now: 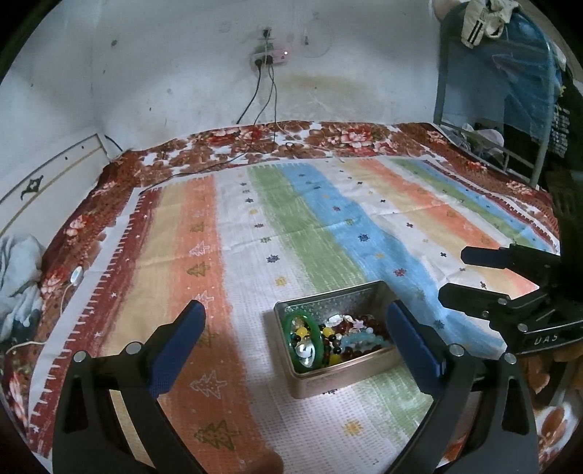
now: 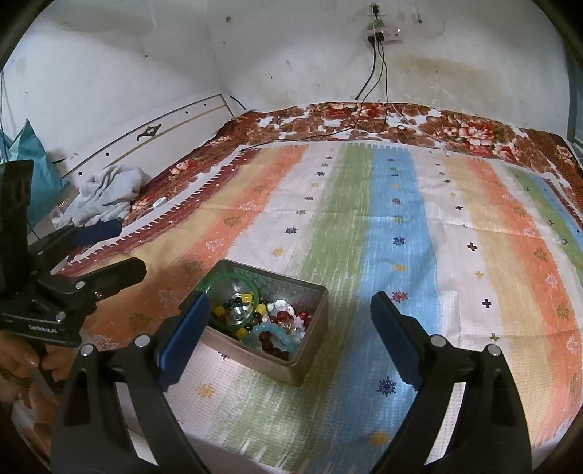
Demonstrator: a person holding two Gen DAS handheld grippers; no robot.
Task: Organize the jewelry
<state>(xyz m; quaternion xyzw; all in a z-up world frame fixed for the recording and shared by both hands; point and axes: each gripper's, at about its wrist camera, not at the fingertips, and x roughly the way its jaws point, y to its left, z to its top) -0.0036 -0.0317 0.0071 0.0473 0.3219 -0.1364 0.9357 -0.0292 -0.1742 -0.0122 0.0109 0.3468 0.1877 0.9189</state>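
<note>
Metal tin (image 1: 339,372) brims with mixed beaded jewelry (image 1: 349,337).

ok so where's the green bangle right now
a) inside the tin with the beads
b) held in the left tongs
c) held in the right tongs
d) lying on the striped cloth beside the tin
a: the green bangle sits inside the metal tin among the bead bracelets, while the left tongs and right tongs are both open and hold nothing.

striped cloth (image 2: 364,218) spread over floral blanket (image 2: 466,131) | crumpled grey towel (image 2: 105,193) at blanket's left edge | power strip (image 1: 271,56) on wall, cables (image 1: 255,98) trailing onto blanket's far edge | clothes (image 1: 484,18) draped on metal rack (image 1: 442,84), far right corner
</note>
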